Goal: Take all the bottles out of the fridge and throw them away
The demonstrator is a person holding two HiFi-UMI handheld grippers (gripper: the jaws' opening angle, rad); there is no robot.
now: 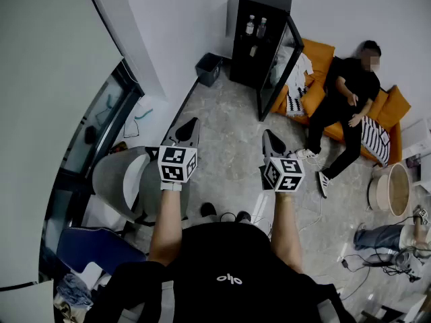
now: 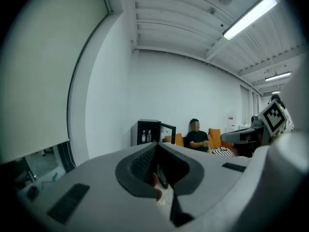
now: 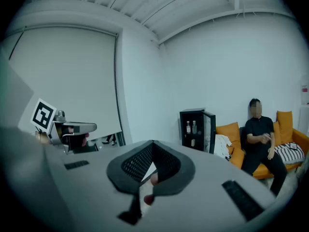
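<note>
A black fridge (image 1: 259, 36) stands against the far wall, its glass door (image 1: 279, 69) swung open. Two clear bottles (image 1: 250, 25) stand on its top shelf, and something small sits on a lower shelf. My left gripper (image 1: 192, 122) and right gripper (image 1: 268, 134) are held side by side, well short of the fridge, both shut with nothing in them. In the left gripper view the jaws (image 2: 157, 144) meet at the tip, with the fridge (image 2: 147, 132) small in the distance. The right gripper view shows its closed jaws (image 3: 153, 142), and the fridge (image 3: 195, 129) and bottles (image 3: 189, 127) beyond.
A dark bin (image 1: 209, 68) sits on the floor left of the fridge. A person (image 1: 347, 99) lounges on an orange sofa (image 1: 316, 89), legs stretched onto the floor. A grey chair (image 1: 124, 180) is at my left. A round tub (image 1: 392, 188) and cables lie at the right.
</note>
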